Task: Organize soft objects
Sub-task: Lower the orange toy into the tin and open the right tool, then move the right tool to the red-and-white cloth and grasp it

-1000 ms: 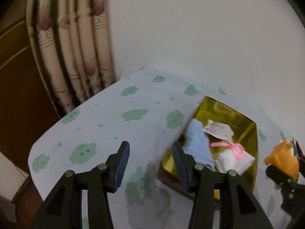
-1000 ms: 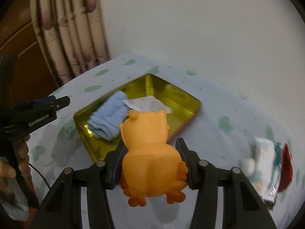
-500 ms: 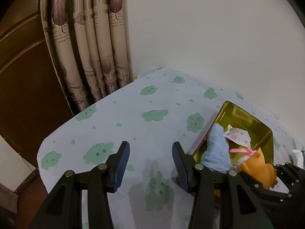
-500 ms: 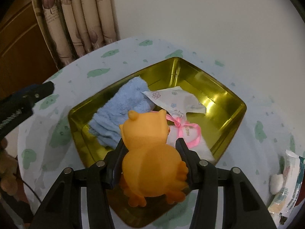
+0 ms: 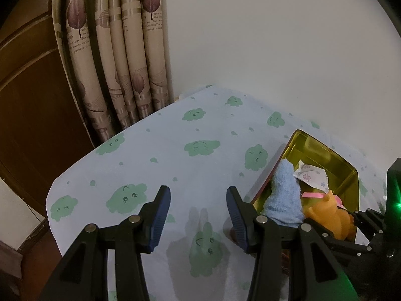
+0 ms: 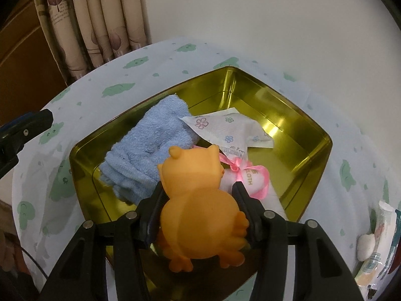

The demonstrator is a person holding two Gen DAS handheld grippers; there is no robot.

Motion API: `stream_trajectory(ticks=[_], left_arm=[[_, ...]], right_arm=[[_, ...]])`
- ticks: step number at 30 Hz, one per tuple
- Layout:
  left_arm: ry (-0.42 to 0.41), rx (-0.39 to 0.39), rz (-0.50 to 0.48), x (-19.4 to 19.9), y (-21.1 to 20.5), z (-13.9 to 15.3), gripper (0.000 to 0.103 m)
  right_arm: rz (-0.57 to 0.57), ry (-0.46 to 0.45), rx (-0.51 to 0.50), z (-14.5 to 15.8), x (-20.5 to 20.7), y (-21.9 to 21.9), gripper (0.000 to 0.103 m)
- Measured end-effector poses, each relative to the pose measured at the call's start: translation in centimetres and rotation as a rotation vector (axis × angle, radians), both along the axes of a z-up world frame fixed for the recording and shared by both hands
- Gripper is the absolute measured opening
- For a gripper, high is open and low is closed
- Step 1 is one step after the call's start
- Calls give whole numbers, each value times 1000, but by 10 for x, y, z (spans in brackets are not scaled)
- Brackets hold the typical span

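Covering table: pale cloth [image 5: 175, 150] with green cloud prints, filling mid frame; white wall above.
Room: patterned curtain [image 5: 120, 57] upper left, brown wood left of it.
Tin: gold tray [image 6: 295, 115] centre of right view, holding blue towel [image 6: 150, 145], flowered sachet [image 6: 225, 128], white cloth with pink ribbon [image 6: 250, 178].
Right gripper [image 6: 198, 205]: jaws opening, orange toy [image 6: 200, 210] between them, low over the tray's near part.
Left gripper [image 5: 198, 215]: open, nothing between the fingers, above bare cloth.
Right view only: packets [image 6: 378, 238] at right edge.

Glossy gold metal tin [image 6: 295, 115], fluffy blue terry towel [image 6: 150, 148], smooth matt orange toy [image 6: 200, 200]
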State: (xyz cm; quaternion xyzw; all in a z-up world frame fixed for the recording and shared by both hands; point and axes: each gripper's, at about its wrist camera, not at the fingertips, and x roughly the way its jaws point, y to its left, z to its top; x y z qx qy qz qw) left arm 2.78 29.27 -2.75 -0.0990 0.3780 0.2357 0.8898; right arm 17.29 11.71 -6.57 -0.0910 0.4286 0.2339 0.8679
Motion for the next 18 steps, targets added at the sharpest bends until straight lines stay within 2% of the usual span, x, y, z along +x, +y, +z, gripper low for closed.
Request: stream_trajectory(ticks=[4,6,18], left_arm=[[4,4,1,0,0,0,47],[7,1,-3,0,0,0,47],[11,-33,-2,1,3,-2,48]], right_arm=[[-5,-21,6,4,-3,-1,71],[-3,-27,14,6,-6,-1,73],[-6,-93,63,41,-37,-19,78]])
